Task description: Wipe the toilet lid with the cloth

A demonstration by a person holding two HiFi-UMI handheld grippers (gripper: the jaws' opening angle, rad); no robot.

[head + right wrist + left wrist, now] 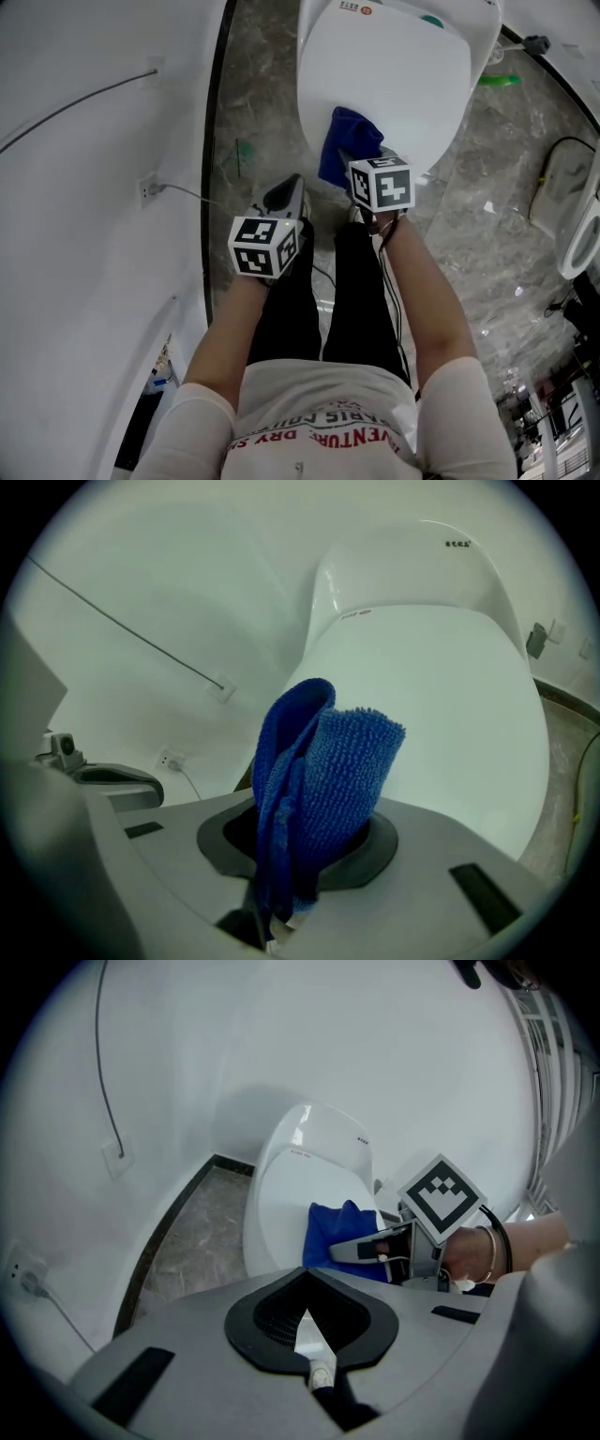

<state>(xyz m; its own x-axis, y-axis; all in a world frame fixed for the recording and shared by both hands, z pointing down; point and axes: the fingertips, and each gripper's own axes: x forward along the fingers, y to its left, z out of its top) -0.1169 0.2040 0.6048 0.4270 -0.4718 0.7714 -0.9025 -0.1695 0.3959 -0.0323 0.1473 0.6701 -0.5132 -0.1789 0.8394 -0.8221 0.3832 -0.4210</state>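
A blue cloth (323, 789) of looped, fuzzy microfibre is seen folded into a thick upright wad, with several layers bunched together at its lower end. It is clamped in the right hand-held gripper (291, 892), whose jaws are closed on those bunched layers, so that the free end stands up beyond the jaws. In the head view the cloth is held at the front edge of the toilet lid (394, 75). Whether it presses on the lid cannot be told.

The left hand-held gripper (309, 1335) is held lower and to the left, apart from the lid. Its jaws are brought fully together and nothing is held between them. It is pointed downward over the grey marbled floor (262, 103) beside the front of the toilet.

The lid itself is white, glossy and closed, with a small red mark near its hinge end. Further off, a white curved wall (281, 1044) is seen behind the toilet, with a thin cable (105, 1072) run down it.
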